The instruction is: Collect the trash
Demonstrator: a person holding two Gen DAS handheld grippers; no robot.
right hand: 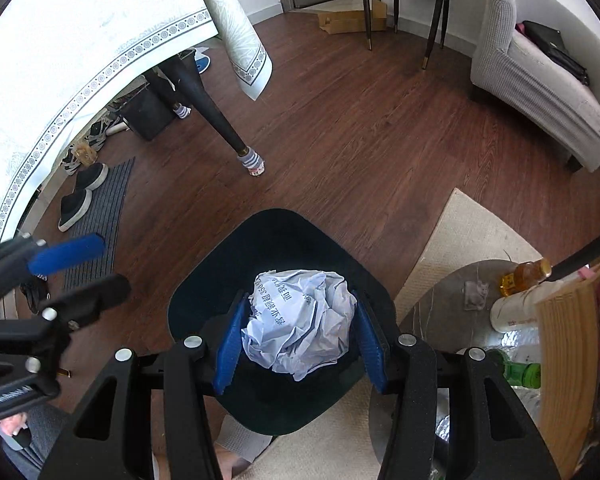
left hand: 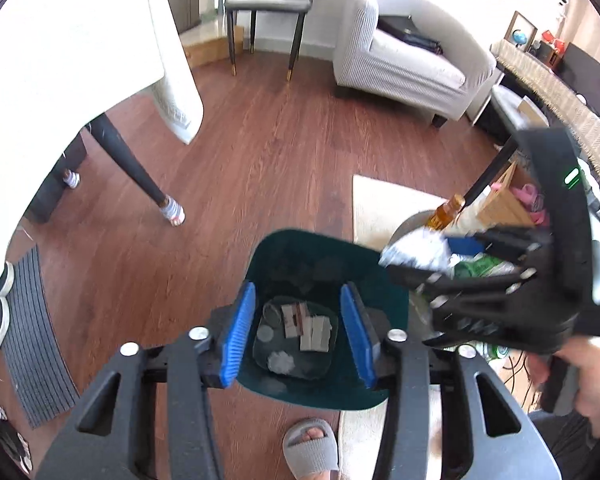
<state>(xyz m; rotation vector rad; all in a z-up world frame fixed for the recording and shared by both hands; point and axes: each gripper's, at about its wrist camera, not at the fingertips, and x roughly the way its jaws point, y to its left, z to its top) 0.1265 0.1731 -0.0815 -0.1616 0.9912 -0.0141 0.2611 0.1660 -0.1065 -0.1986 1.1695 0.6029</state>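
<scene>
A dark green trash bin stands on the wood floor right under my left gripper. Its blue pads stand apart with nothing between them. Paper scraps and other bits lie on the bin's bottom. In the right wrist view my right gripper is shut on a crumpled white paper ball with printed text, held above the bin. The left wrist view shows that right gripper with the paper ball over the bin's right rim. My left gripper shows at the left edge of the right wrist view.
A round grey side table right of the bin carries an amber bottle, a white bottle, a green bottle and a wooden basket. A foot in a grey slipper stands near the bin. A table leg, shoes and a sofa lie farther off.
</scene>
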